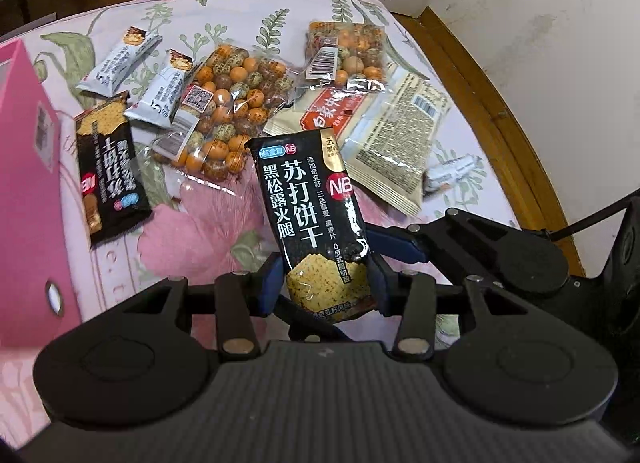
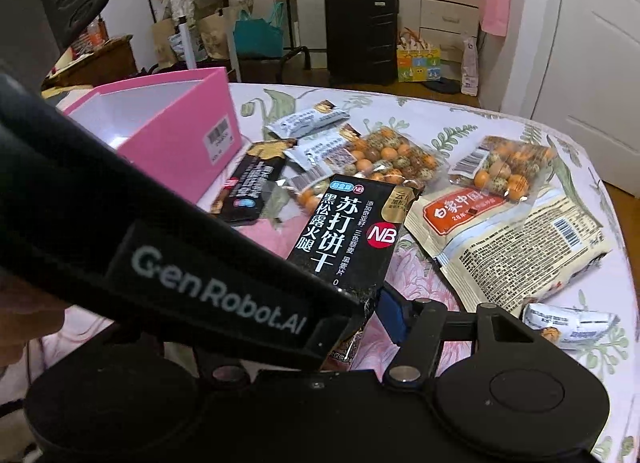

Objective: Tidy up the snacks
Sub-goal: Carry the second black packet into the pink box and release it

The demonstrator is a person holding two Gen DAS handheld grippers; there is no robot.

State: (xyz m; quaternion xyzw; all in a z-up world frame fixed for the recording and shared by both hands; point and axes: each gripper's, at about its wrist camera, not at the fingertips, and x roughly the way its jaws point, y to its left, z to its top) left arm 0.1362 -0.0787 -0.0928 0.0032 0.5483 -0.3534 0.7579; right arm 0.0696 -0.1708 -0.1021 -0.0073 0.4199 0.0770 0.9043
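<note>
My left gripper (image 1: 326,283) is shut on the lower end of a black soda-cracker packet (image 1: 312,219) and holds it upright above the bed. The same packet shows in the right wrist view (image 2: 348,239). My right gripper (image 2: 360,323) is at that packet's lower end; one blue finger (image 2: 394,317) shows beside it, and the left device's body hides the other, so its state is unclear. A second black cracker packet (image 1: 110,171) lies left, next to the pink box (image 1: 28,167). The box stands open in the right wrist view (image 2: 180,135).
On the flowered bedcover (image 1: 208,231) lie two clear bags of orange and speckled balls (image 1: 228,103) (image 1: 348,51), two silver bars (image 1: 120,59), two beige packets (image 1: 392,147) and a small silver wrapper (image 2: 568,323). The wooden bed edge (image 1: 500,111) runs at right. A black suitcase (image 2: 362,35) stands beyond.
</note>
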